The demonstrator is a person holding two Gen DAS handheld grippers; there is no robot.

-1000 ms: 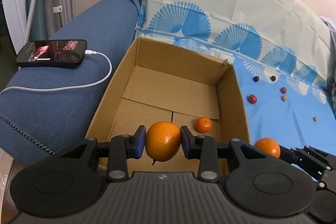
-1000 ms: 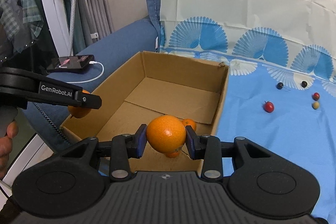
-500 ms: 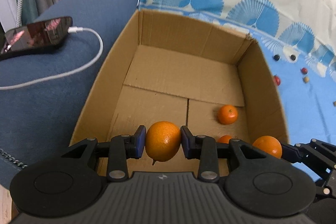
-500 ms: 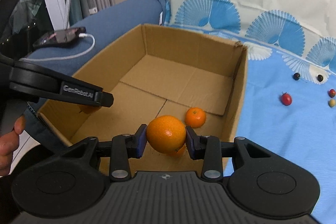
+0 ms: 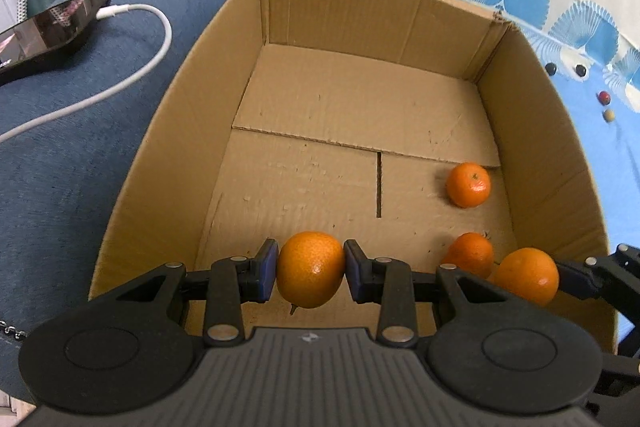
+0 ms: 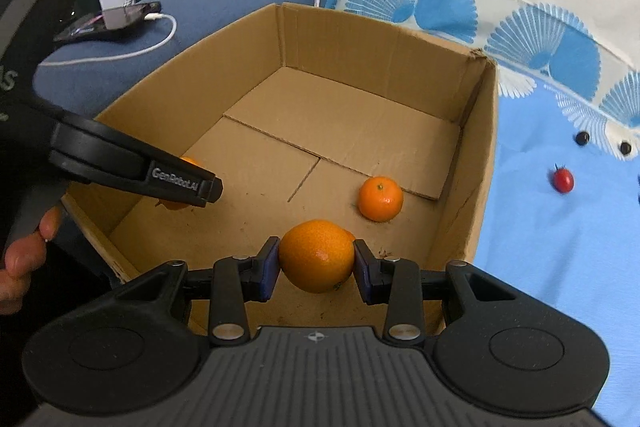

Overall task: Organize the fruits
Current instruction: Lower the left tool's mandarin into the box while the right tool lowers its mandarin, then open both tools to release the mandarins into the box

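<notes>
Four oranges are in sight, all within the cardboard box. One orange is pinched between the blue pads of the left gripper, held above the box floor near the front wall. A second orange is clamped the same way in the right gripper, over the front right part of the box. Each gripper's jaws are closed just to the width of its fruit. Two smaller ones lie loose on the box floor: a small orange near the right wall, and another small orange closer to the front, partly hidden behind the right gripper's fruit. The box sits on a blue patterned cloth, where a red cherry tomato and two dark berries lie well apart from the box. To the left, a phone rests on the blue sofa arm with a white cable plugged in.
</notes>
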